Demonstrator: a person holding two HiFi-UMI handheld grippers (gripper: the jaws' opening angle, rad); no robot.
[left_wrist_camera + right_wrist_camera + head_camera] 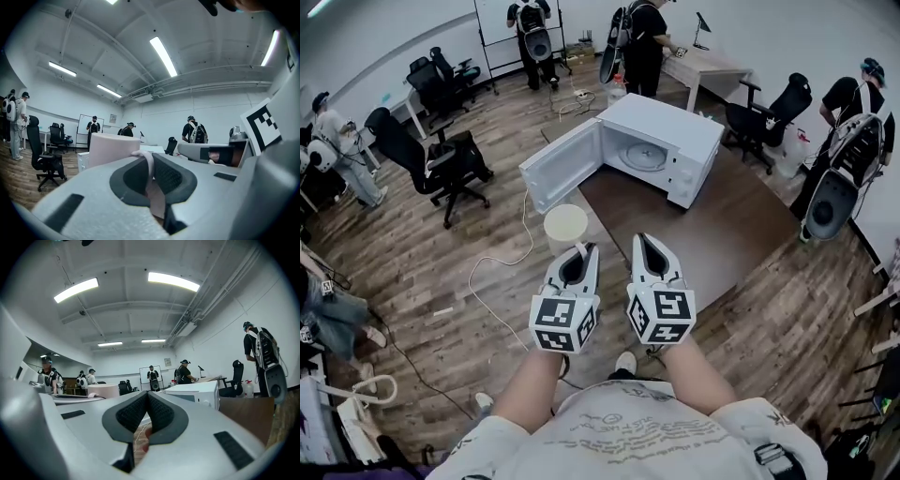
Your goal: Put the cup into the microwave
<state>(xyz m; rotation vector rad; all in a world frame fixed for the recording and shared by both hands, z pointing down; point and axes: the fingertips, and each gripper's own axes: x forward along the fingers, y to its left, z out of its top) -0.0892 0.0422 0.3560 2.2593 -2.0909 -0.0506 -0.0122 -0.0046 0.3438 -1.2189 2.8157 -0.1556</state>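
A pale cup [565,225] hangs in the air just left of the brown table's [722,234] near corner. My left gripper [580,251] is shut on its thin handle [146,161], and the cup's body [117,146] stands just beyond the jaws in the left gripper view. My right gripper [650,246] is beside it on the right, shut with nothing between its fingertips [146,398]. The white microwave [666,141] sits on the table ahead. Its door [561,171] swings wide to the left and its glass turntable [643,156] shows inside. The right gripper view shows the microwave [197,391] to the right.
Black office chairs [431,159] stand on the wood floor at left and behind the table [764,117]. A white cable [502,262] trails across the floor near the cup. Several people stand around the room's edges.
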